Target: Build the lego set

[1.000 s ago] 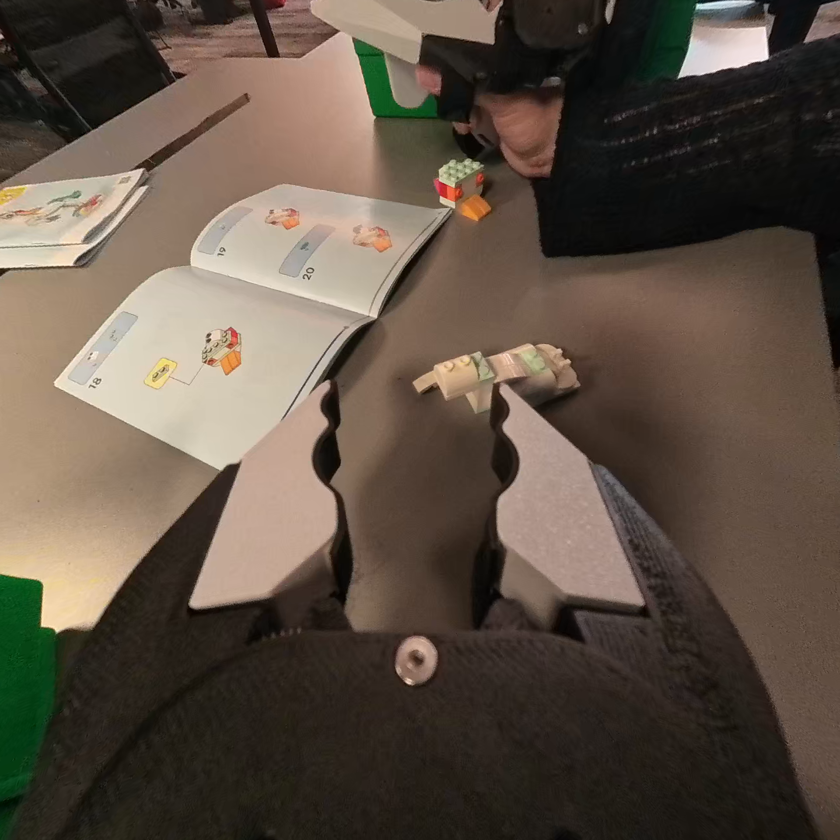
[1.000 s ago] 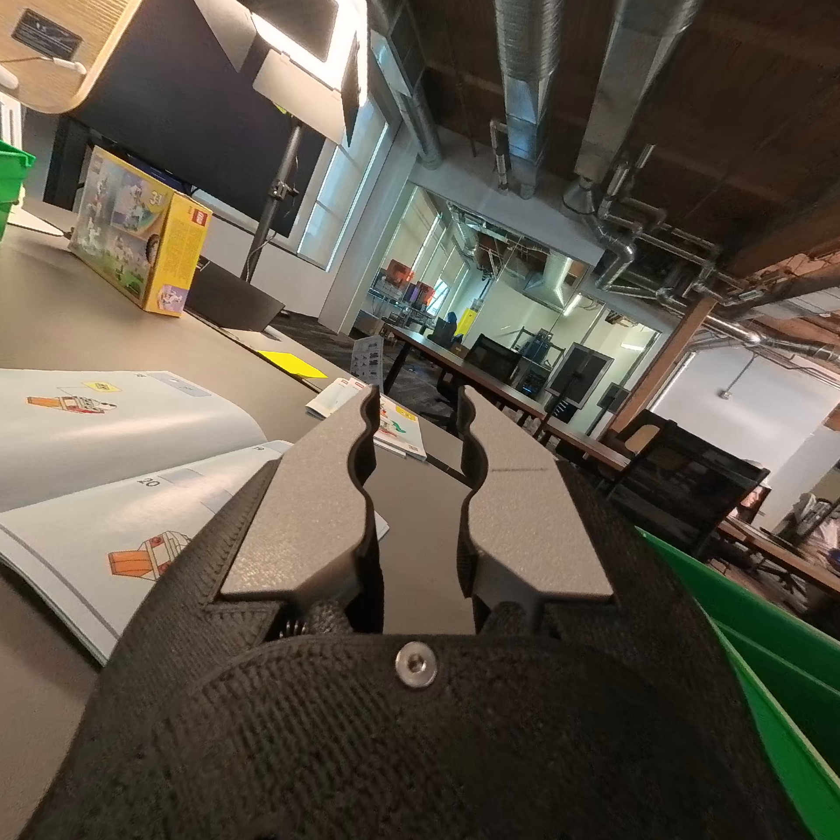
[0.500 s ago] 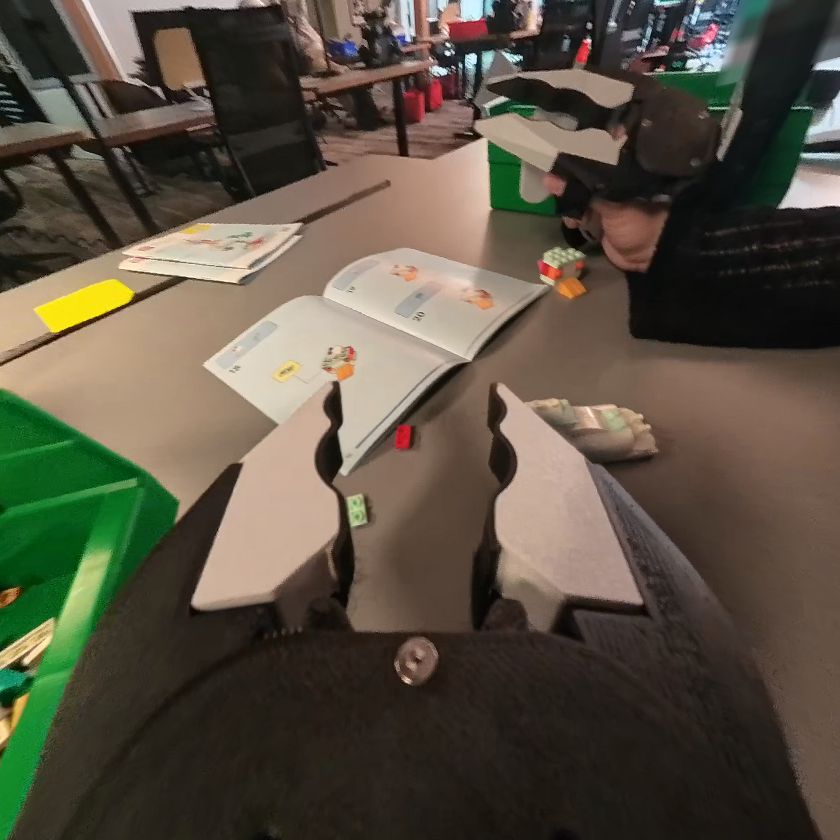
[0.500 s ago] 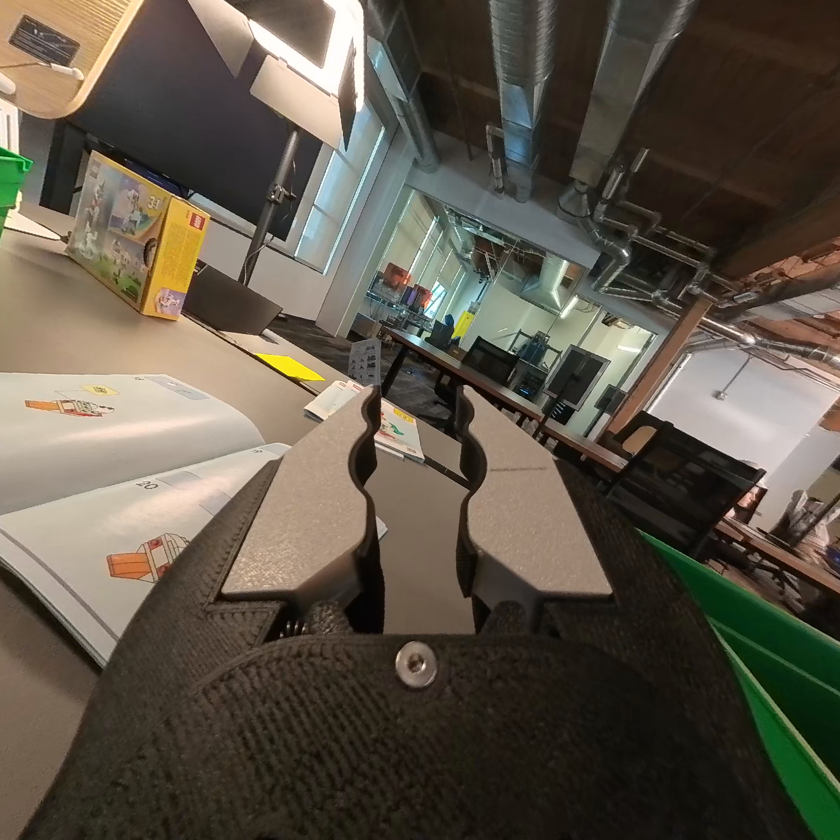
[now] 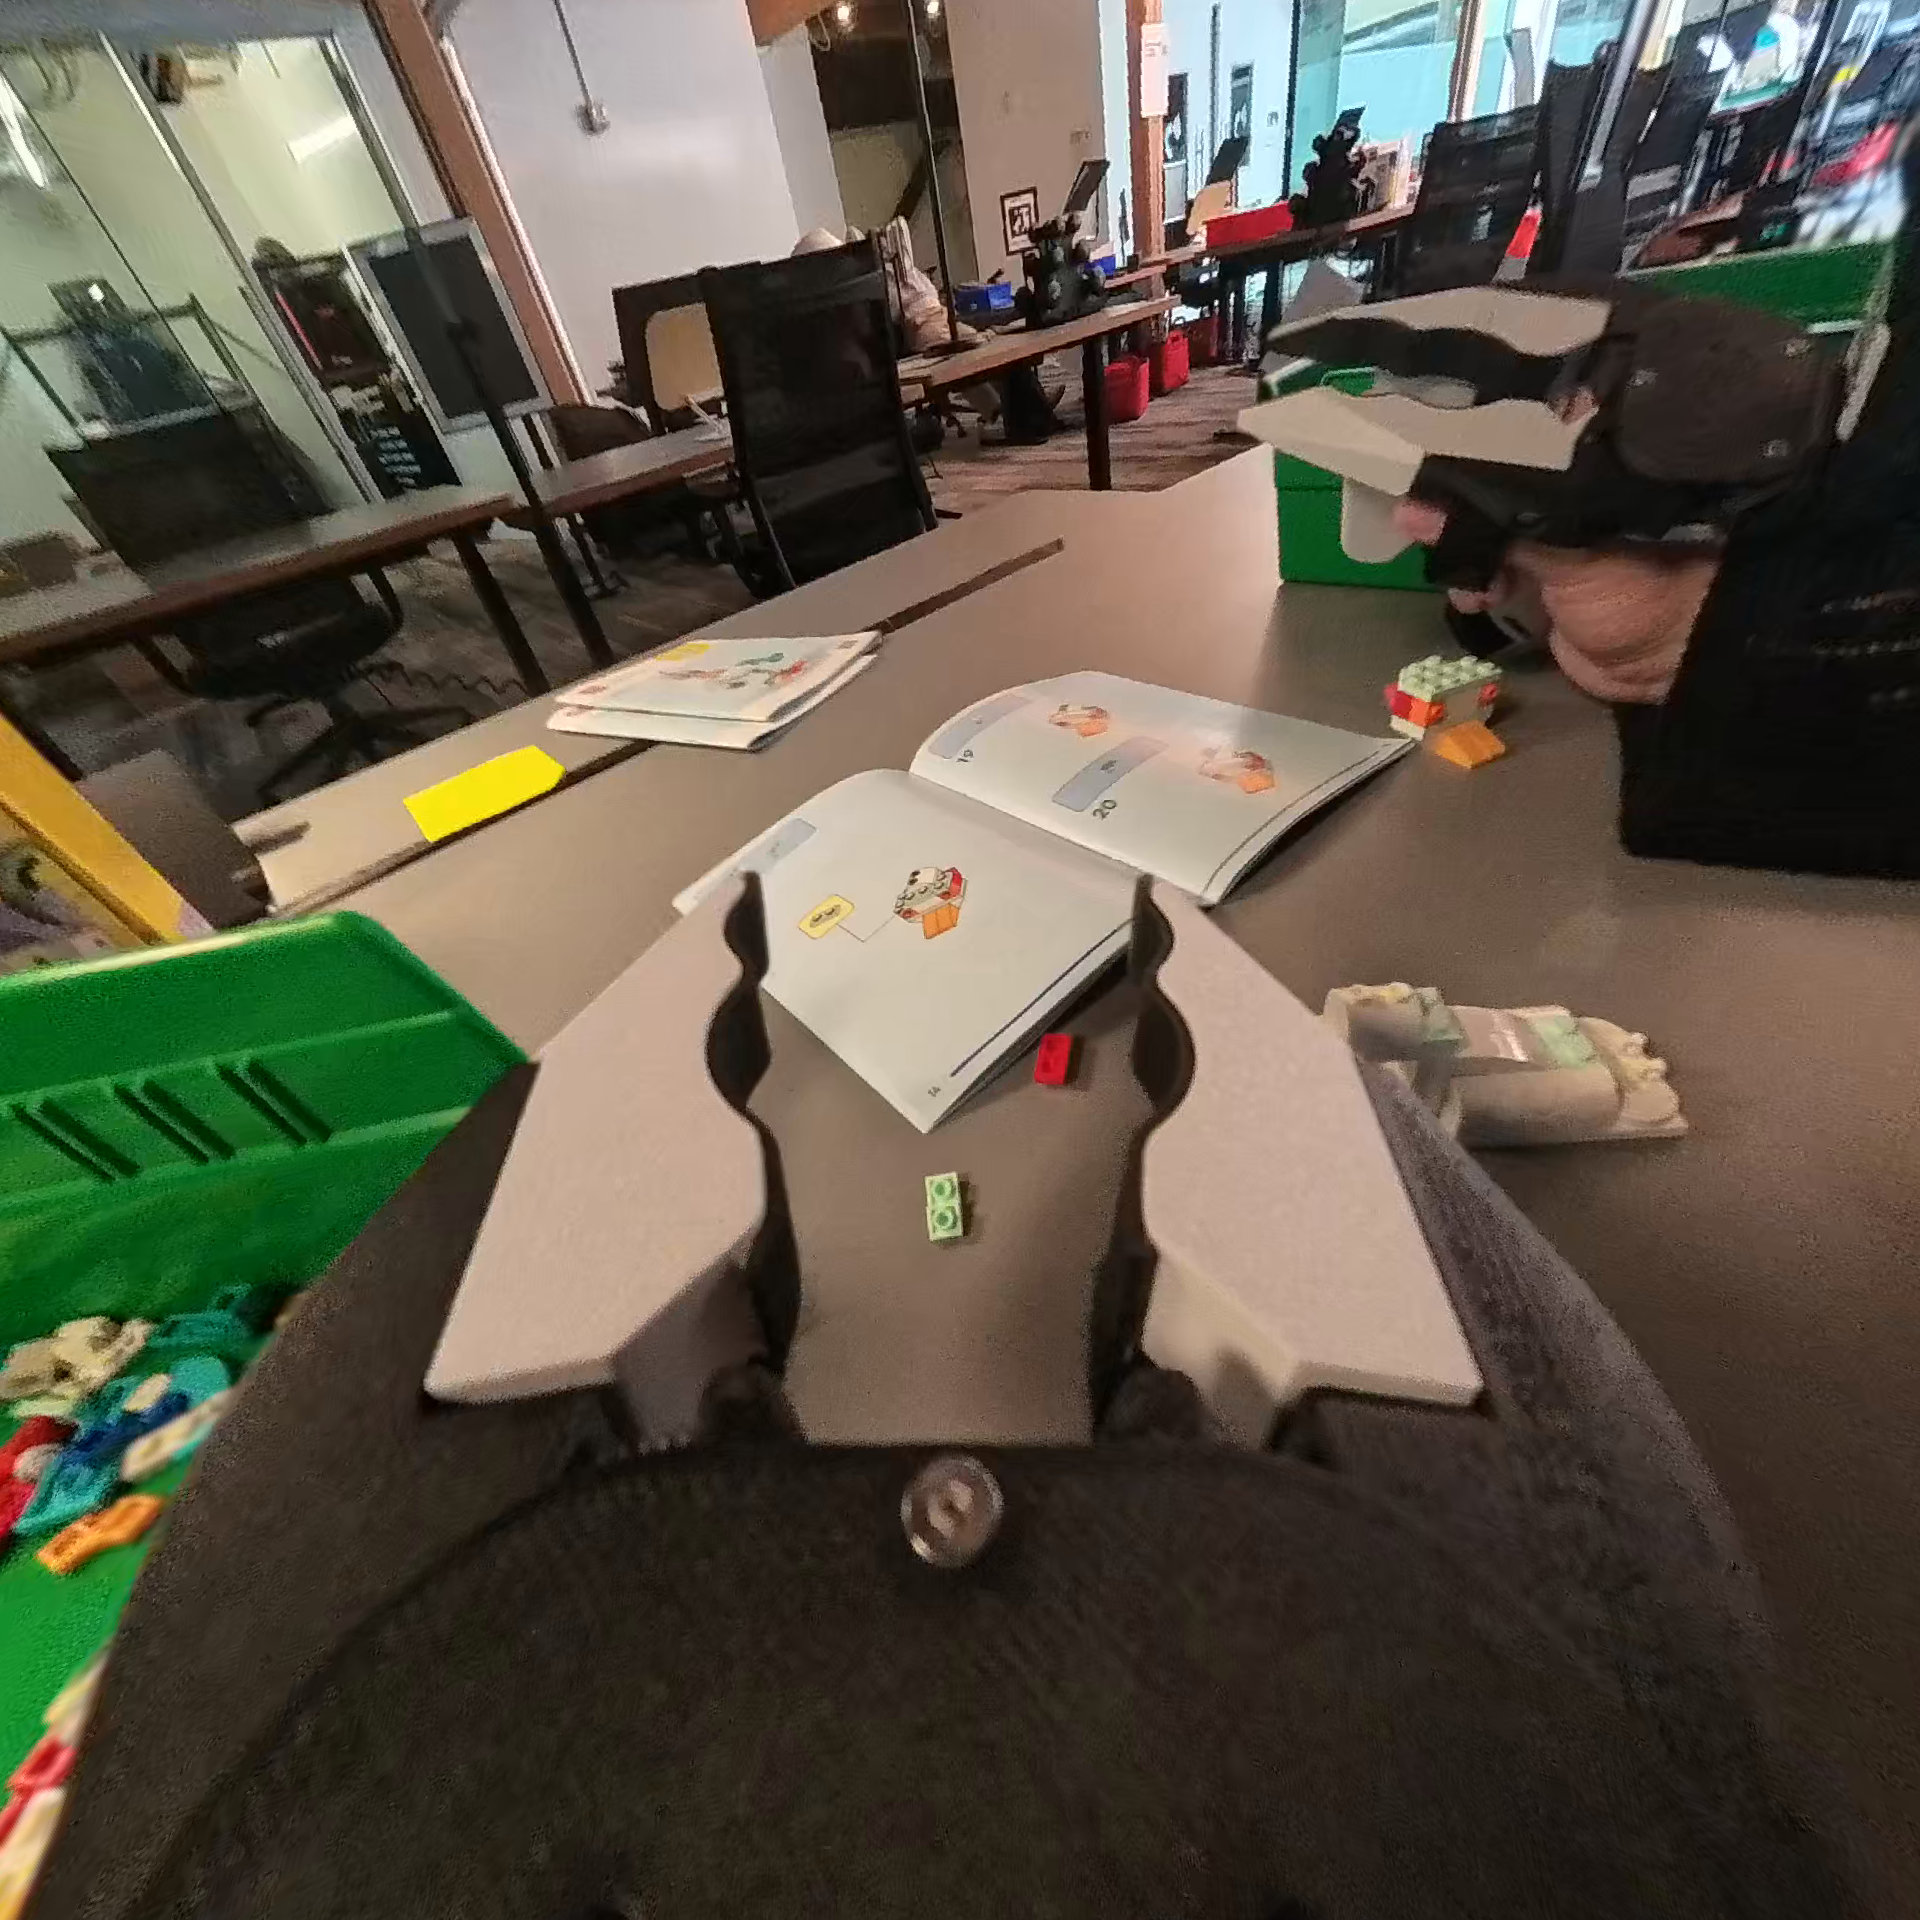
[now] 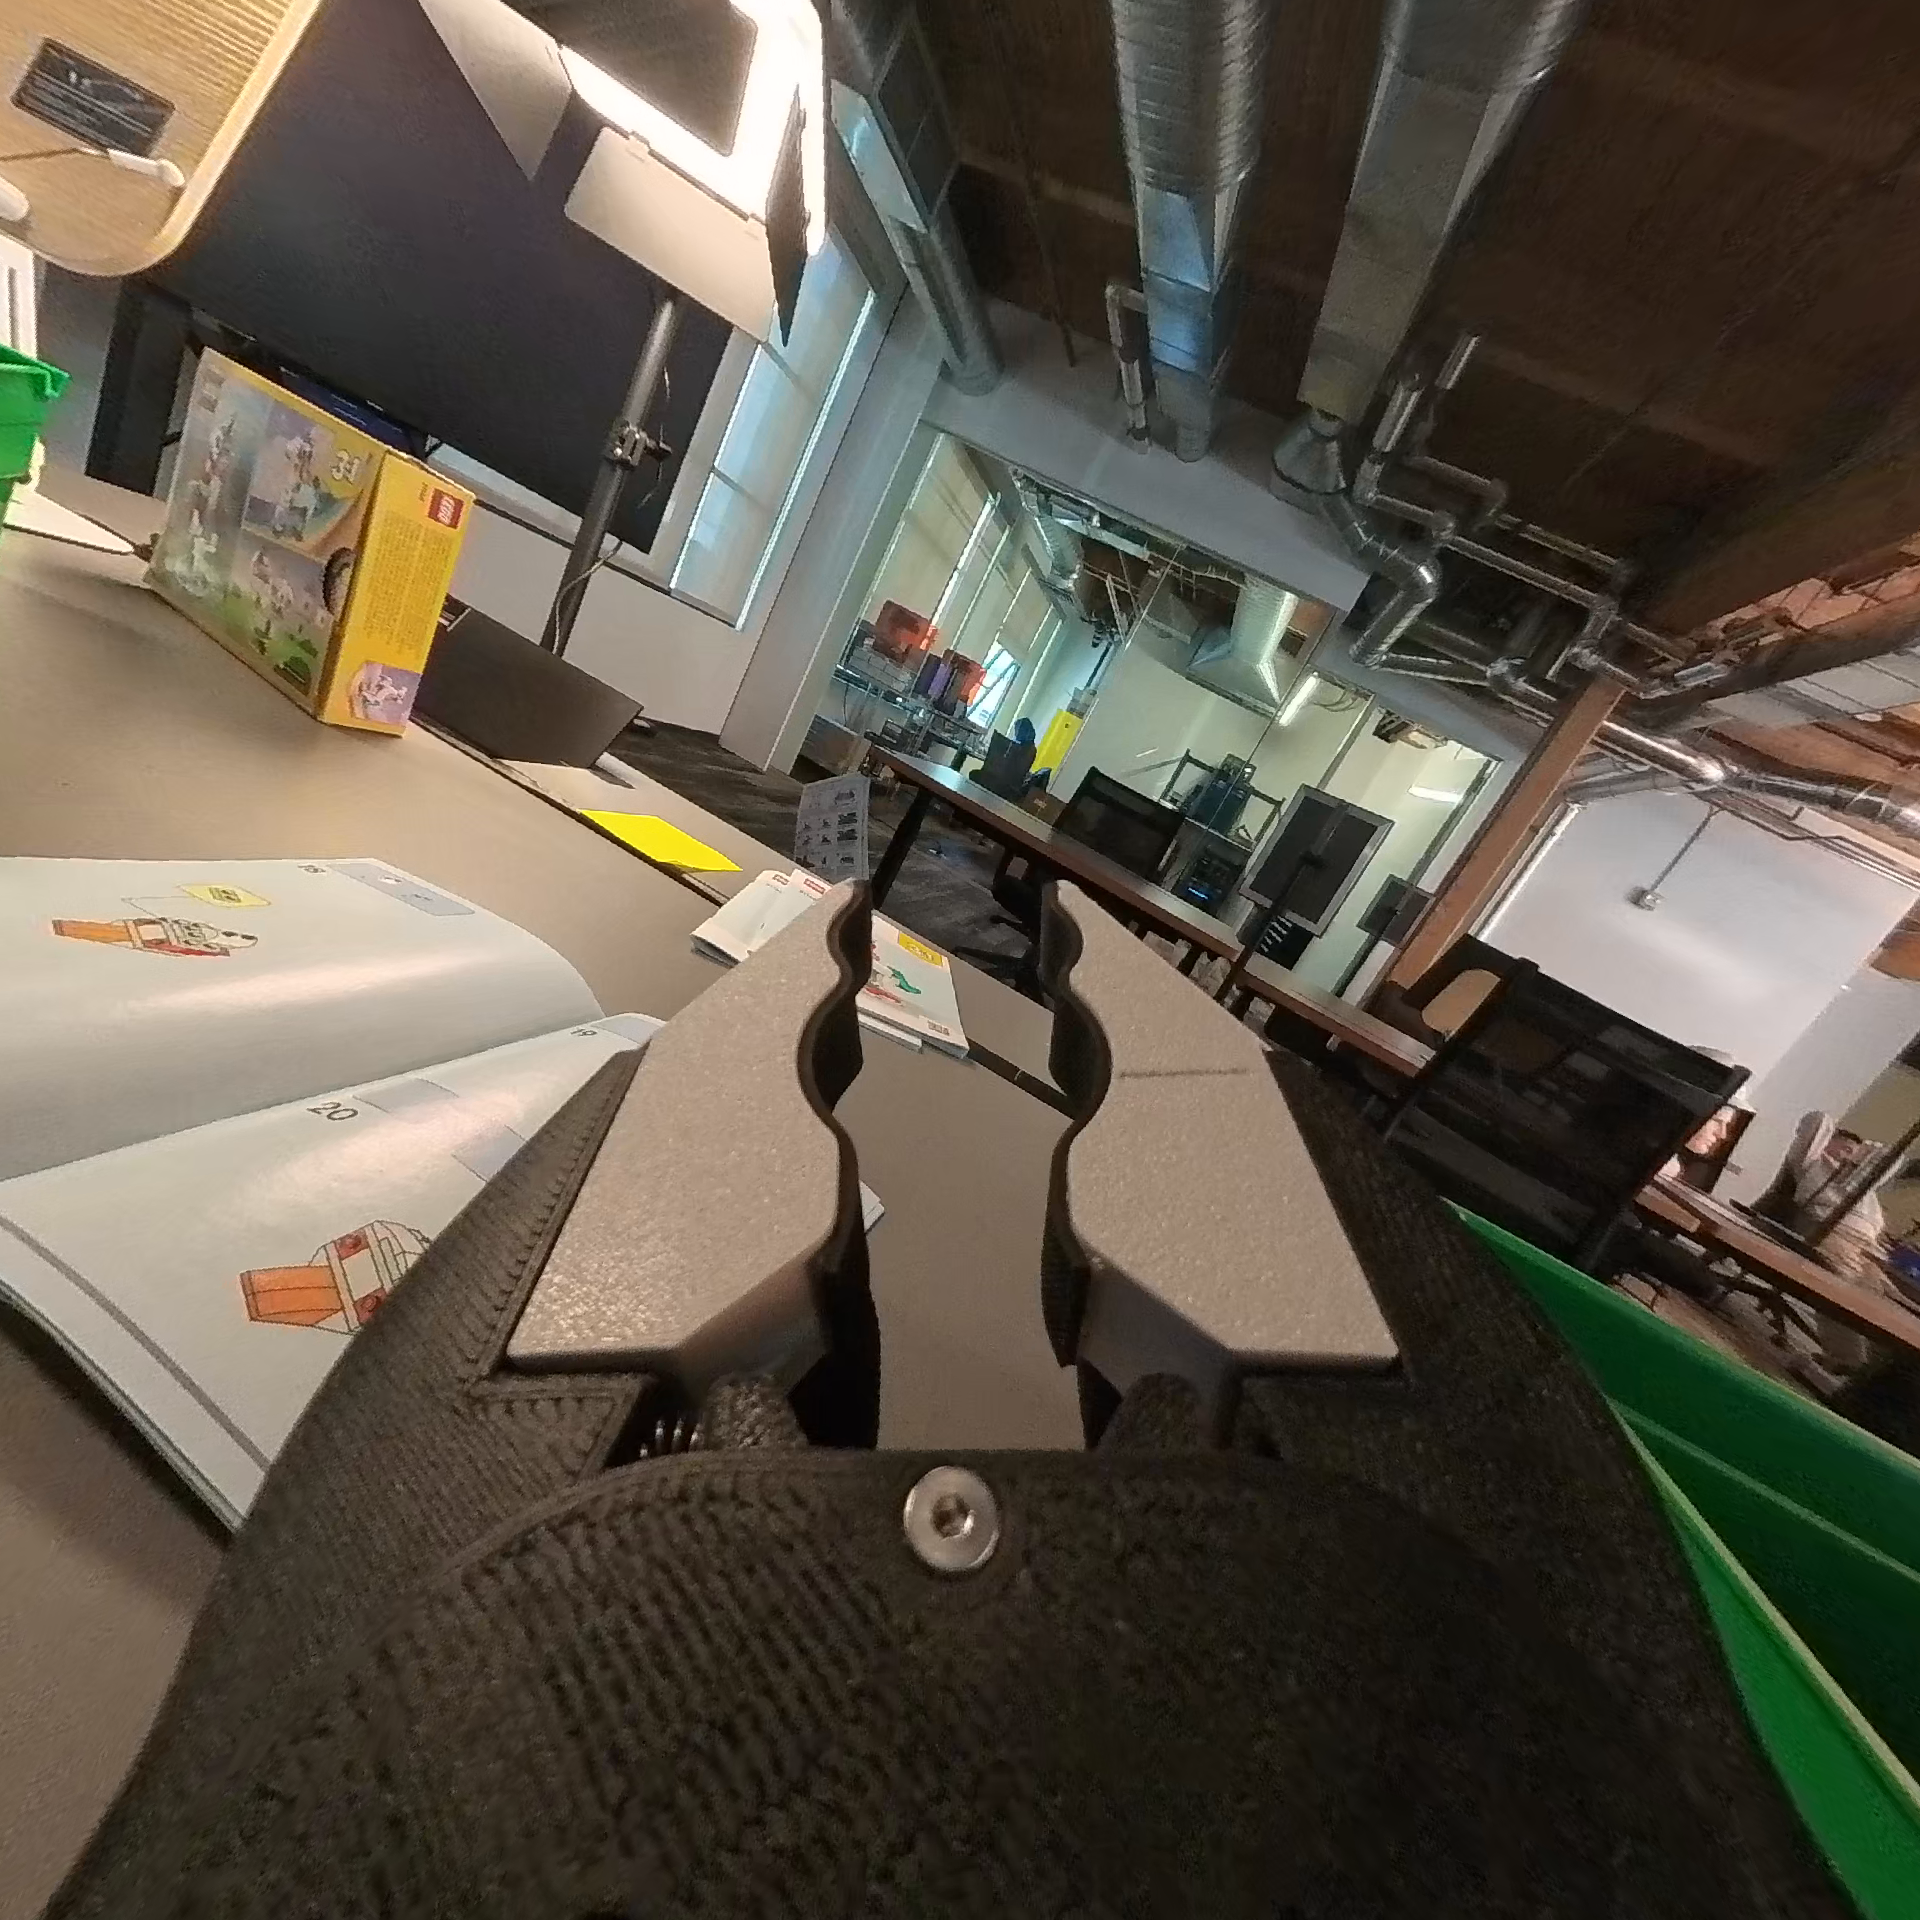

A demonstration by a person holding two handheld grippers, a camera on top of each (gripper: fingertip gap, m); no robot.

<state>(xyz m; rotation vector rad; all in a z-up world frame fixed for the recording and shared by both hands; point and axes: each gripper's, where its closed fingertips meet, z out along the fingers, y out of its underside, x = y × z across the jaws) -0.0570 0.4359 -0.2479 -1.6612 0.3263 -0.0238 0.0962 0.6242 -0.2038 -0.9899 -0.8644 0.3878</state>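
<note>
My left gripper (image 5: 945, 914) is open and empty above the grey table (image 5: 1714, 1039). Between its fingers lie a small light green brick (image 5: 943, 1206) and a small red brick (image 5: 1054, 1059), next to the open instruction booklet (image 5: 1039, 831). A white and pale green built piece (image 5: 1496, 1060) lies on its side to the right. A small green, red and orange build (image 5: 1446, 707) stands farther back by the hand holding my right gripper (image 5: 1278, 379). My right gripper (image 6: 951, 904) is open and empty, tilted upward over the booklet (image 6: 260, 1039).
A green bin (image 5: 208, 1101) with several loose bricks sits at the left. Another green bin (image 5: 1320, 520) stands at the back right. Closed booklets (image 5: 717, 686) and a yellow note (image 5: 483, 790) lie beyond. The yellow set box (image 6: 312, 561) stands on the table in the right wrist view. Some 25 cm of space lies between my two pairs of fingers.
My left gripper has pulled back and tilted up, away from the white built piece; the two small bricks and the left bin came into view. My right gripper has barely moved.
</note>
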